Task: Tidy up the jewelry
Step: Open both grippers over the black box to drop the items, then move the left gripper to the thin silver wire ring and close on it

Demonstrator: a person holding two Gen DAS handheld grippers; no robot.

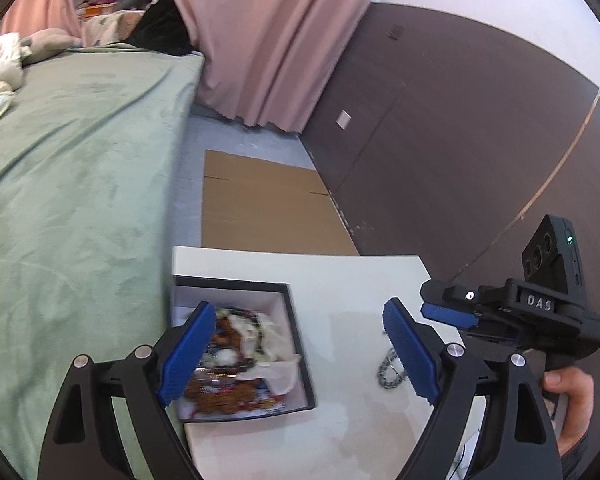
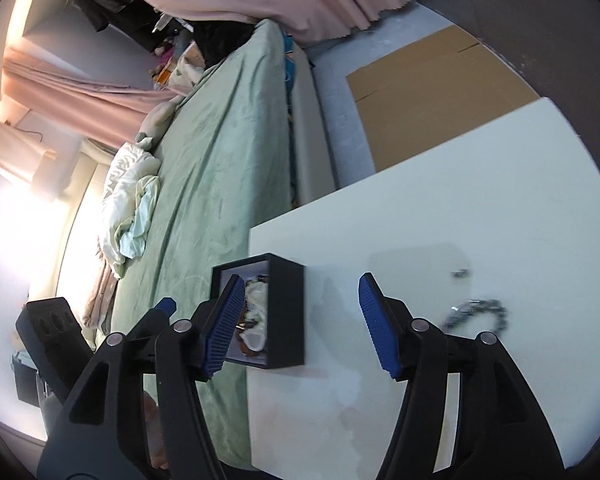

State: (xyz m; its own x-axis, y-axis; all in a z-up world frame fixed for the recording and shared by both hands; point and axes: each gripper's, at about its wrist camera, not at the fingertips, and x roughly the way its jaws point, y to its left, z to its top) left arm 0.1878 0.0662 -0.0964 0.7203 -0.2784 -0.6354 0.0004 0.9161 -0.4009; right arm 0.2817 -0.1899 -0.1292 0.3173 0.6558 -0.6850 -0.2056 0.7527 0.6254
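A black box [image 1: 300, 344] with a white lining holds a heap of mixed jewelry [image 1: 236, 364] on the white table [image 1: 352, 280]. My left gripper [image 1: 300, 352] is open and empty, hovering above the box's right side. A silver chain [image 1: 390, 368] lies on the table right of the box, beside the left gripper's right finger. My right gripper [image 2: 304, 320] is open and empty above the table, right of the box [image 2: 286, 312]. The chain [image 2: 480, 312] lies to its right, with a small silver piece [image 2: 460, 273] further back. The right gripper also shows at the right of the left wrist view [image 1: 452, 312].
A bed with a green cover [image 1: 72, 184] runs along the table's left edge. Flat cardboard [image 1: 268, 204] lies on the floor beyond the table. A dark wall panel [image 1: 460, 140] and pink curtains [image 1: 260, 40] stand behind.
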